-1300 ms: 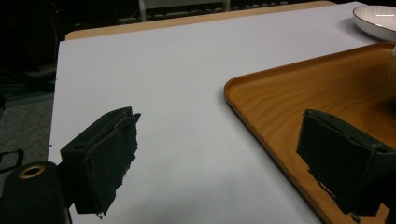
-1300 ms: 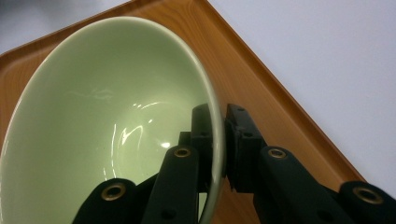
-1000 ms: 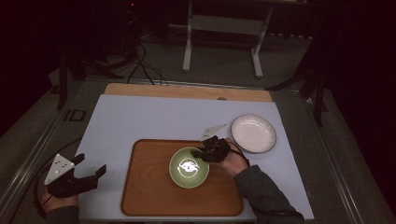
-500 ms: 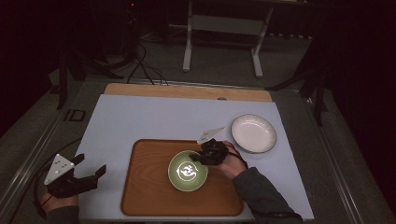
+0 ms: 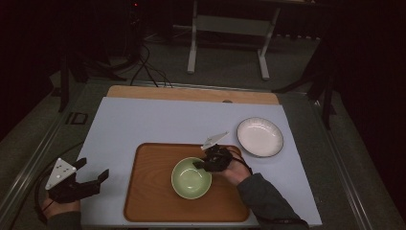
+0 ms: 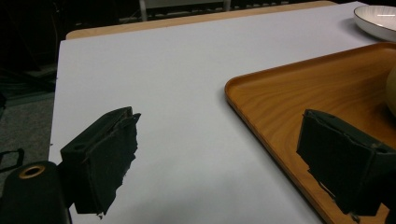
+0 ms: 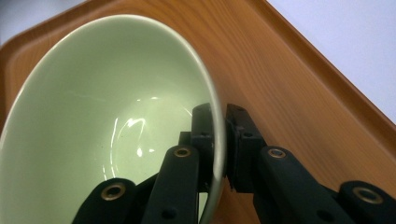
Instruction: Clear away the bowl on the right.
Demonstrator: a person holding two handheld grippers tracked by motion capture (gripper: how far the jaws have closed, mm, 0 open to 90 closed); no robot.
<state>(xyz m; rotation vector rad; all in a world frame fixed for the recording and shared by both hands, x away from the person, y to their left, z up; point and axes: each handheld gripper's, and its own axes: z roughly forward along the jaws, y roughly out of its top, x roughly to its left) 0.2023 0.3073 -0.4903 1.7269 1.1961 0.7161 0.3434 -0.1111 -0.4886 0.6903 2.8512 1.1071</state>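
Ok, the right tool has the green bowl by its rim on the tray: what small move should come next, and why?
Probably a short straight lift. The right tool is shut on the rim of the green bowl, one jaw inside and one outside, and the bowl sits on the wooden tray. Raising it clear of the tray's raised edge would come before carrying it anywhere, perhaps toward the white plate.

Black tool [image 7: 219,140] with brass-ringed screw holes; grey-green sleeve [image 5: 268,201].

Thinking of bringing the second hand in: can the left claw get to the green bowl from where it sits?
Probably yes. The left claw stands open off the tray's left edge, with bare tray between it and the green bowl. The right claw grips the rim's far side, leaving the near side free.
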